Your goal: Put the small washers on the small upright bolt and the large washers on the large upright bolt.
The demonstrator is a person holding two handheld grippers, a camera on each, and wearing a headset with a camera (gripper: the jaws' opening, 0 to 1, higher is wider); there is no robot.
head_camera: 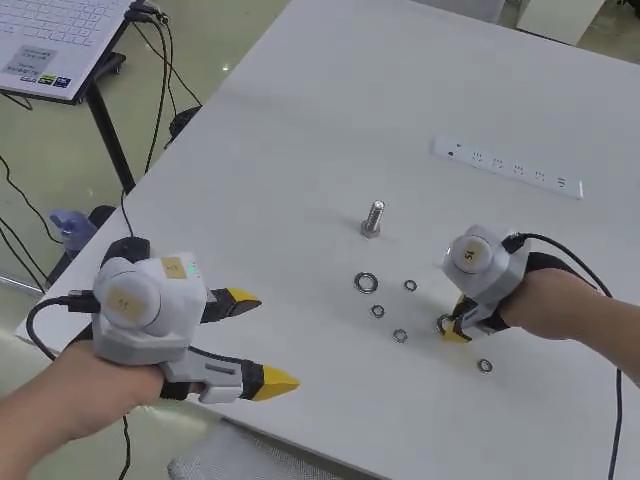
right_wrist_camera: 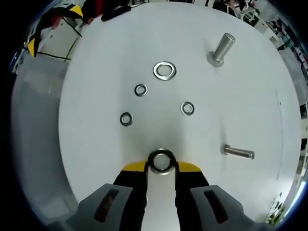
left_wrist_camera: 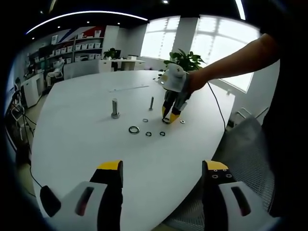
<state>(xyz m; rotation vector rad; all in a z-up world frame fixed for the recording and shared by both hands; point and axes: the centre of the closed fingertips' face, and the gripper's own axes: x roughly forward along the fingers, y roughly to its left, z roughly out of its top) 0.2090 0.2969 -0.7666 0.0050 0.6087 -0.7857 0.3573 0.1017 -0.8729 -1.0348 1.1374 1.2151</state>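
- The pinched washer is seen lying flat on the white worktop, caught between the yellow tips of the right gripper. The jaws are drawn in against its rim from both sides. Whether it is a large or a small one cannot be told with certainty.
- The large washer is laid flat and alone, apart from the right gripper, between that gripper and the large bolt. The large bolt is stood upright on its head, further out on the worktop.
- The small washers are scattered flat around the large washer and the right gripper, none touching another. One of them is placed on the person's side of the right gripper.
- The small bolt is seen upright in the left gripper view, just behind the right gripper and to the right of the large bolt.
- The left gripper is held at the near edge of the worktop, well apart from the washers and the bolts. Its jaws are spread wide, with bare worktop showing between them.
- A white power strip is laid beyond the bolts, toward the far side.
- A laptop is set on a stand beside the worktop, with cables hung beneath it.
- In the left gripper view a potted plant is seen before bright windows past the far end, and a grey mesh chair beside the worktop.
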